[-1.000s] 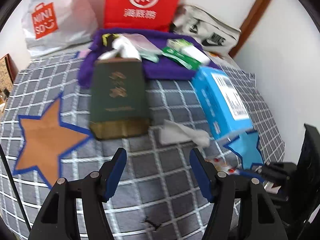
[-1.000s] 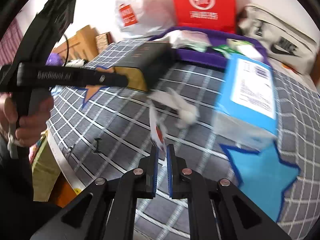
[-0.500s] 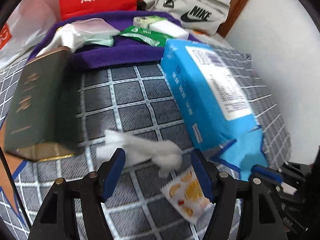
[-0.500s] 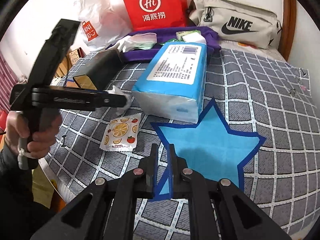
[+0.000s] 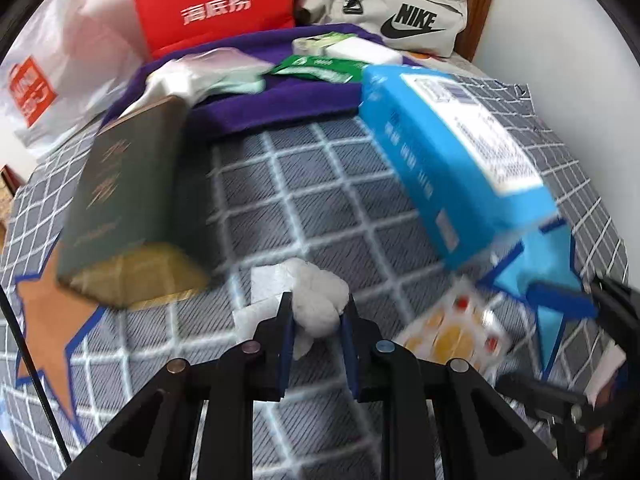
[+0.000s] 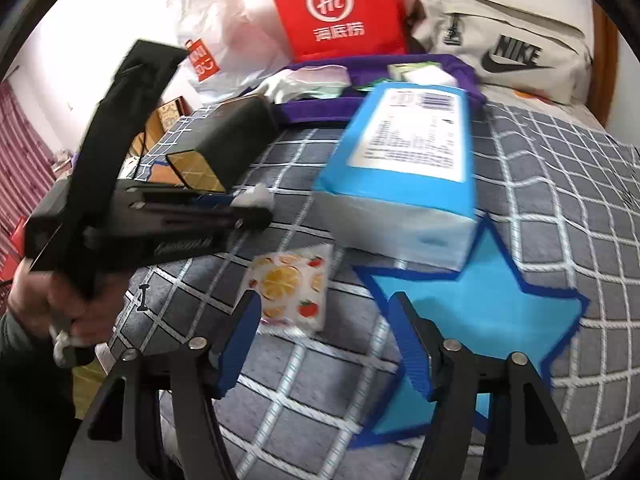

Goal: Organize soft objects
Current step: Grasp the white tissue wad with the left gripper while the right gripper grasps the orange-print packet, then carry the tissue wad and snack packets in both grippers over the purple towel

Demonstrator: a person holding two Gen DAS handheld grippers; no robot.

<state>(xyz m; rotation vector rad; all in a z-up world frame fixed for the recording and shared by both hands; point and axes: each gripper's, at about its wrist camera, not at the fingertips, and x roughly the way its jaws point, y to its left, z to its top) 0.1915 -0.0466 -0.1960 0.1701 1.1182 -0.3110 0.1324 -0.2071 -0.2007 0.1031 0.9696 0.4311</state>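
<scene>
A crumpled white tissue [image 5: 316, 304] lies on the grey checked bedspread [image 5: 320, 184]. My left gripper [image 5: 316, 314] is closing on it, and both blue pads press its sides. The right wrist view shows the same tissue [image 6: 256, 198] at the left gripper's tip. My right gripper [image 6: 324, 320] is opening, with nothing between its jaws. A fruit-printed packet [image 6: 292, 292] lies flat just ahead of its left finger. Between the packet and a blue star patch [image 6: 480, 300] lies a big blue tissue pack [image 6: 404, 160].
A dark green box [image 5: 128, 204] lies left of the tissue, over an orange star patch [image 5: 44, 320]. Behind, a purple cloth [image 5: 280, 100] holds small packs. A red bag [image 5: 212, 0], a white plastic bag [image 5: 52, 72] and a beige Nike bag [image 5: 392, 12] line the wall.
My left gripper came down over the tissue and closed from wide open onto it. My right gripper went from shut to open and moved down toward the fruit packet.
</scene>
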